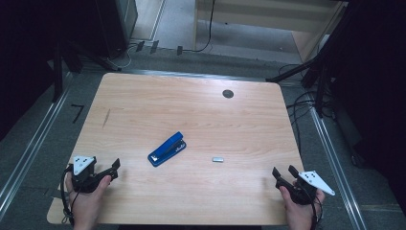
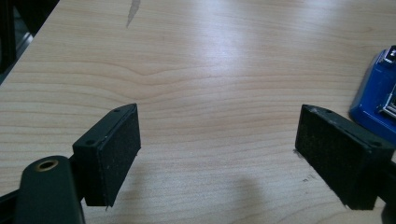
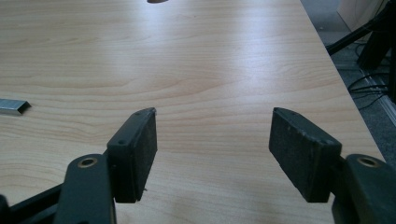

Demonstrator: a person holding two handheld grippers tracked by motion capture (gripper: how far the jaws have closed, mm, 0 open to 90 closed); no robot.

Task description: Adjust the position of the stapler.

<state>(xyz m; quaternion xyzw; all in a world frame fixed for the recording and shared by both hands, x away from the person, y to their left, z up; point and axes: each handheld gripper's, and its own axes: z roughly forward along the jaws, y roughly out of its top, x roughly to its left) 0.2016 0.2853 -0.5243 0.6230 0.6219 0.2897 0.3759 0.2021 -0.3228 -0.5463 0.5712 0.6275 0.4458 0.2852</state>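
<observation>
Nothing looks started: your left gripper [image 1: 113,168] and right gripper [image 1: 283,173] sit spread and empty at the bottom corners. The blue stapler [image 1: 167,149] and strip of staples [image 1: 218,159] lie untouched mid-frame.

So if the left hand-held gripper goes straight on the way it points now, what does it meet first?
Probably only bare table: the left hand-held gripper has nothing between its open jaws, and the blue stapler lies off to one side.

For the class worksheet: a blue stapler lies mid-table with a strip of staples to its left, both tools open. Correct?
Not quite: in the high view the strip of staples lies to the right of the blue stapler. Both the left tool and the right tool are open.
</observation>
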